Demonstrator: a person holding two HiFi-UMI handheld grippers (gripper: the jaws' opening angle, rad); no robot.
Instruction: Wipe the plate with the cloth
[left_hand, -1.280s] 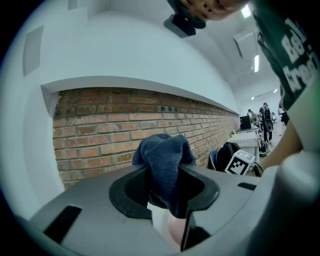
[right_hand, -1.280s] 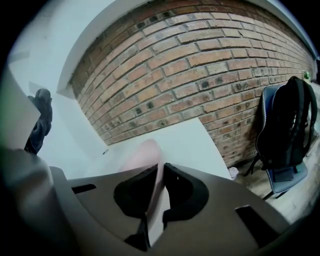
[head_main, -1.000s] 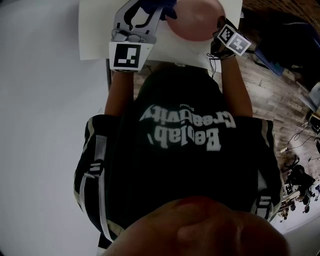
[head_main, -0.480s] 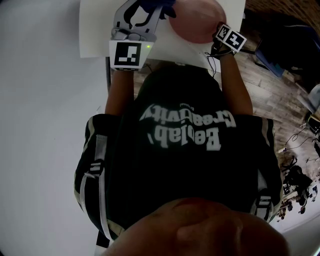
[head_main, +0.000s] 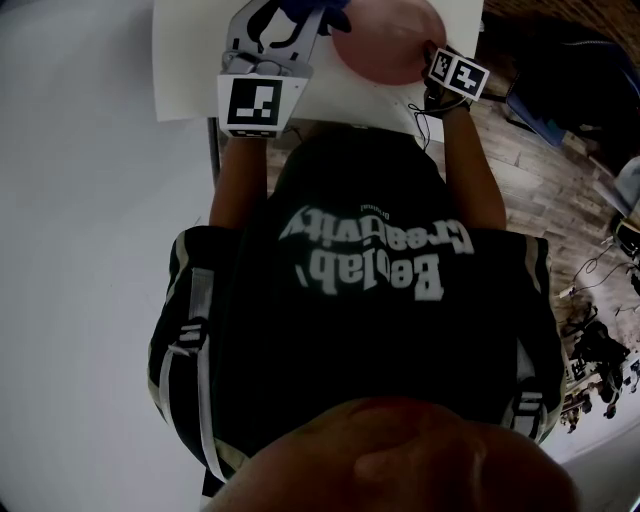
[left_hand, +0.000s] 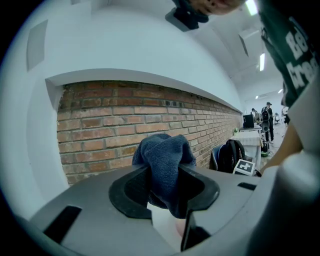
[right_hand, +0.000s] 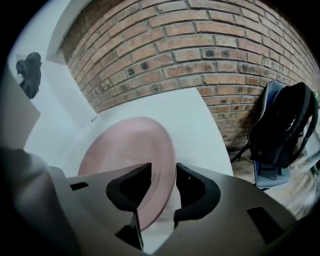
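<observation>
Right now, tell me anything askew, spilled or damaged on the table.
Nothing stands out. The pink plate looks whole on the white table; its near rim sits between the right gripper's jaws, which have just been opening. The left gripper is shut on the bunched blue cloth.

I see the cloth (left_hand: 165, 157) as thick blue terry, nappy and matt. The plate (right_hand: 125, 150) looks smooth and pink, probably plastic with a dull sheen, though its edge is blurred. The table (right_hand: 200, 125) is smooth, matt white. The brick wall (right_hand: 200, 55) is rough and unglazed. The left gripper (left_hand: 165, 175) has a matt grey plastic shell.
</observation>
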